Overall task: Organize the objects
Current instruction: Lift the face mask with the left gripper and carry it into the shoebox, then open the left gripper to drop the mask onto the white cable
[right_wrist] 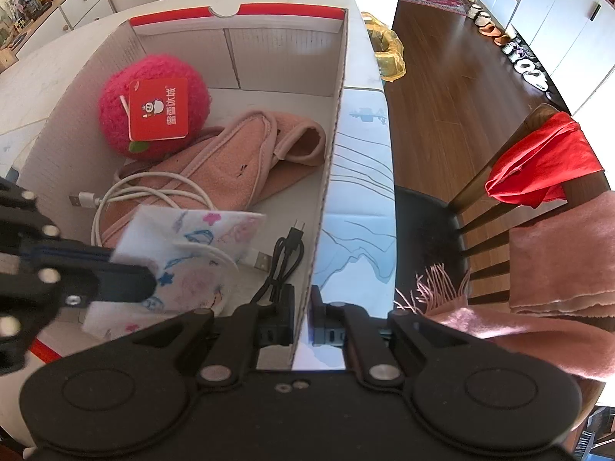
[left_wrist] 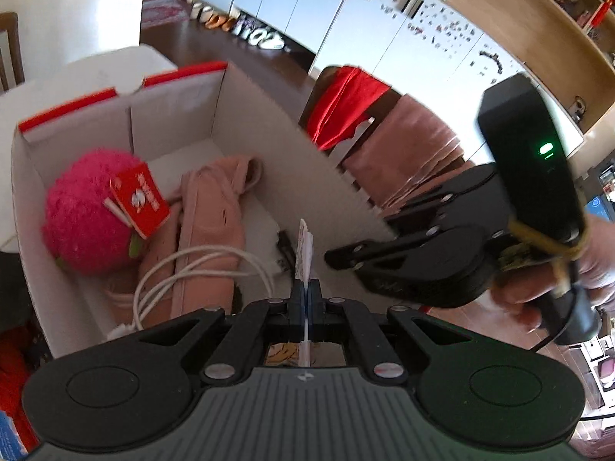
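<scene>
A white cardboard box with red rim stands on the table. Inside lie a pink plush ball with a red tag, a pink slipper, a white cable and a black cable. My left gripper is shut on a patterned face mask, seen edge-on in the left wrist view, and holds it over the box. My right gripper is shut on the box's right wall, one finger inside, one outside. It also shows in the left wrist view.
The box sits on a white table. A wooden chair with red cloth and pink scarf stands to the right. A yellow bag lies behind the box.
</scene>
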The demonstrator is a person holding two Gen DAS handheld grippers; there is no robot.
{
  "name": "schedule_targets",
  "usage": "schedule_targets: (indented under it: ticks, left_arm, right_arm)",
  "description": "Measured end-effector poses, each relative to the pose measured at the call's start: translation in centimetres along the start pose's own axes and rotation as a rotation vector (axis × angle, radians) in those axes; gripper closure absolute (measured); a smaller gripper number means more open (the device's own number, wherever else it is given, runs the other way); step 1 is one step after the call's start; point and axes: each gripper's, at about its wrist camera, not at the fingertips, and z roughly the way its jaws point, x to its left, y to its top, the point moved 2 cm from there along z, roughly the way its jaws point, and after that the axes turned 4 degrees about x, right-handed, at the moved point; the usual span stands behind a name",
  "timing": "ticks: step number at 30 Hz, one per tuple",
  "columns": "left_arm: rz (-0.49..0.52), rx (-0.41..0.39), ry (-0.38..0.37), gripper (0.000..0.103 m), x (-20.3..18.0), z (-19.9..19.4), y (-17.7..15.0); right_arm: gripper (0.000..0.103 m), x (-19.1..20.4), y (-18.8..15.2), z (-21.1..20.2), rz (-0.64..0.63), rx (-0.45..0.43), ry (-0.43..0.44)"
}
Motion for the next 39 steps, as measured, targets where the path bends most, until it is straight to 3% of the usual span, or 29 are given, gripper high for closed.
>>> schedule_targets:
  ticks: [15,19,21,23,24,32,39]
  left_arm:
    - [-0.027,0.039,0.057,0.099,1.9,1.1,-0.7]
    - [-0.035,0.035,0.081,0.087,2.2,0.8,-0.7]
    - [-0.039,0.026,0.092,0.073,2.4,0.5,-0.7]
    - [-0.036,0.016,0.099,0.051,2.4,0.0,-0.7]
    - [-0.033,0.01,0.099,0.048,2.4,-0.3,-0.8]
    - [-0.012,-0.043,0.122,0.042,1.9,-3.4,-0.7]
    - [0.015,-0.081,0.21,0.038,1.3,-6.1,-0.7]
  right_arm:
    - [0.097,0.1,0.1,0.1,0.006,-0.001,0.007]
    - [0.097,0.1,0.1,0.0,0.005,-0.002,0.007]
    - [0.097,0.2,0.2,0.1,0.003,-0.001,0.006]
    - [0.097,0.1,0.1,0.1,0.005,-0.001,0.008]
    - [0.097,0.1,0.1,0.1,0.006,-0.002,0.008]
    - [0.097,0.0,0.0,0.2,0.005,-0.001,0.009]
    - [0.097,0.0,0.0,0.2,0.004,-0.002,0.009]
